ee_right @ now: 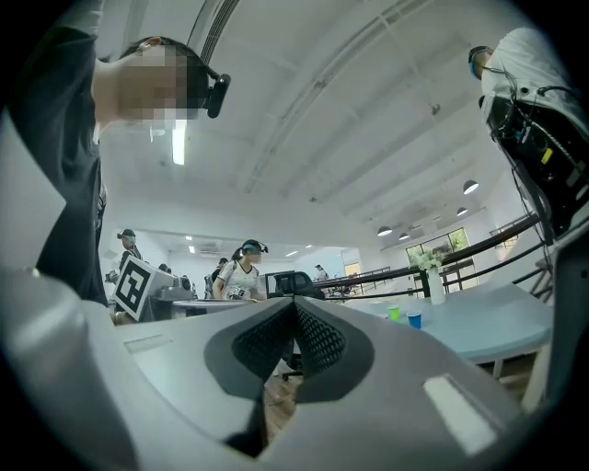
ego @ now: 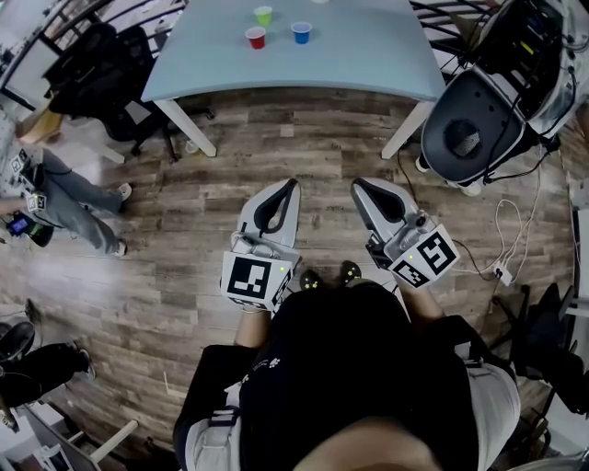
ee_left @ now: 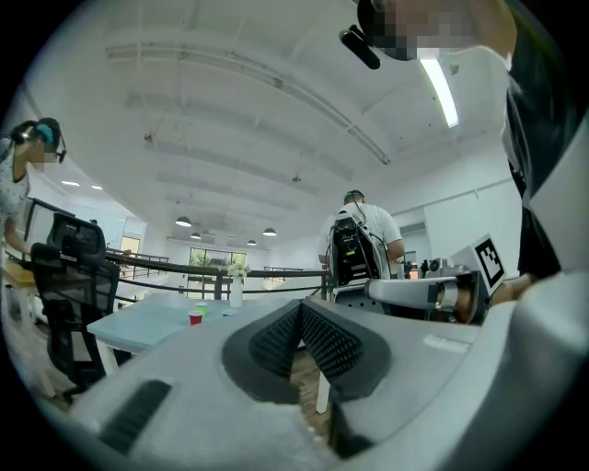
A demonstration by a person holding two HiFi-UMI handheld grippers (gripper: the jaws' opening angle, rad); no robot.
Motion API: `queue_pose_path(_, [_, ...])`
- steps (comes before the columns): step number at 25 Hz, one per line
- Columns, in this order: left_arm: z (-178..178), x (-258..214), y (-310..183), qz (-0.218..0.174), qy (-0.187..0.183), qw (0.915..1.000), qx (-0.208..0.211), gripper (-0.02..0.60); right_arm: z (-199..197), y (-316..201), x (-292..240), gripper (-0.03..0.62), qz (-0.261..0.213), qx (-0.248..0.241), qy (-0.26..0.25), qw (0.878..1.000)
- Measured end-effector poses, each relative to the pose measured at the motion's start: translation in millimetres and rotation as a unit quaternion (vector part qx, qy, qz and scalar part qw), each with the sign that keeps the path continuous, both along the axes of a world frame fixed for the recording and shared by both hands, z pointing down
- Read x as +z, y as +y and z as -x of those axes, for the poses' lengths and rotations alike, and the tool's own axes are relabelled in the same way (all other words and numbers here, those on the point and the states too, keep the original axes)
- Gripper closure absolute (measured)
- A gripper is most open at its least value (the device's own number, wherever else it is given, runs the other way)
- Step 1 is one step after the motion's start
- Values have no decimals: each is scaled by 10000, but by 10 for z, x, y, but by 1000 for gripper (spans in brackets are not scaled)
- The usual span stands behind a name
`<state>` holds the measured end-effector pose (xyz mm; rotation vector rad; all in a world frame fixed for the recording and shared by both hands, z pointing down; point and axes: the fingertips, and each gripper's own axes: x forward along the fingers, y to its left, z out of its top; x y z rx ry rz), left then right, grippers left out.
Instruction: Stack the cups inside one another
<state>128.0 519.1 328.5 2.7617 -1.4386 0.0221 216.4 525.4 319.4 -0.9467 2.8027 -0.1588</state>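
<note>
the left tool [ee_left: 300, 308] points level, its jaws pressed together with nothing between them. far off to the left, a pale blue surface [ee_left: 147, 327] carries a red cup [ee_left: 195, 317], a green cup [ee_left: 202, 309] and a blue cup [ee_left: 227, 312], close together. a black chair [ee_left: 69, 304] stands at its left.

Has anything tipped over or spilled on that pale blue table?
Nothing stands out. The red cup, green cup and blue cup stand upright and apart on the table, with no spill showing. The left gripper and right gripper are shut, empty.
</note>
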Motion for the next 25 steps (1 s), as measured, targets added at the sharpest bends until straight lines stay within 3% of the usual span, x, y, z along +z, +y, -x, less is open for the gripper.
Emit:
queue_pose_path(17, [465,309,-473,277,155,9991,-276,597,251,-605,233,591,127,-31,103,9999])
queue_pose_path(25, [589,298,-1109,187,78,9975,-670,597,205,-1416,208,591,-44,-179,-7,9998])
